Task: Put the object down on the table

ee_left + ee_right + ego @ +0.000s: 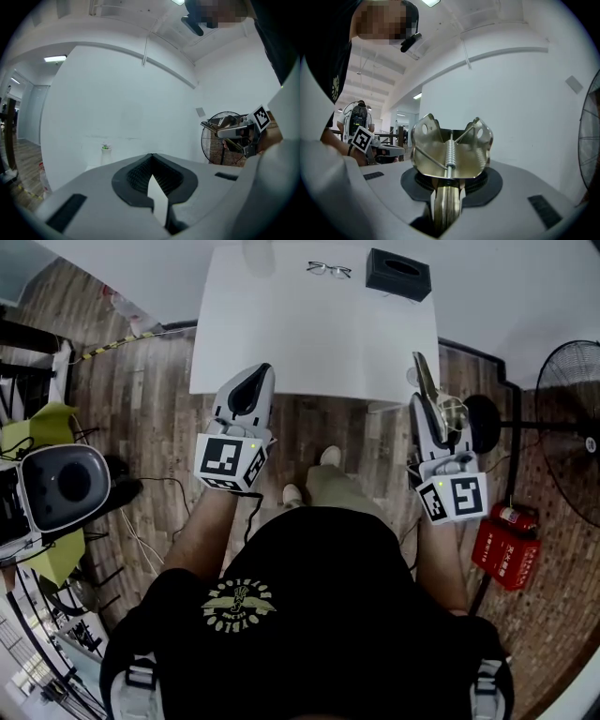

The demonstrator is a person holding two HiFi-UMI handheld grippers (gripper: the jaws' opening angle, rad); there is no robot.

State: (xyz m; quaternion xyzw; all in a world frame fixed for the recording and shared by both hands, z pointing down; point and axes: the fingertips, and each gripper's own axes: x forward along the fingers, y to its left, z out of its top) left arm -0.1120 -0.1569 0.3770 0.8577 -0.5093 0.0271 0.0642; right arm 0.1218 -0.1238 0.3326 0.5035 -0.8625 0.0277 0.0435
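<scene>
A brass-coloured metal spring clamp (pixel 451 147) stands upright between the jaws of my right gripper (pixel 449 187), which is shut on its handles. In the head view the clamp (pixel 422 373) sticks out past the right gripper (pixel 427 401), level with the near right corner of the white table (pixel 281 334) and just off its edge. My left gripper (pixel 260 373) hovers over the table's near edge, left of the middle. Its jaws meet at the tips with nothing held (pixel 152 159).
A pair of glasses (pixel 328 269) and a black box (pixel 398 273) lie at the table's far side. A floor fan (pixel 569 427) and a red fire extinguisher (pixel 506 549) stand to the right. A grey-seated chair (pixel 61 488) is at the left.
</scene>
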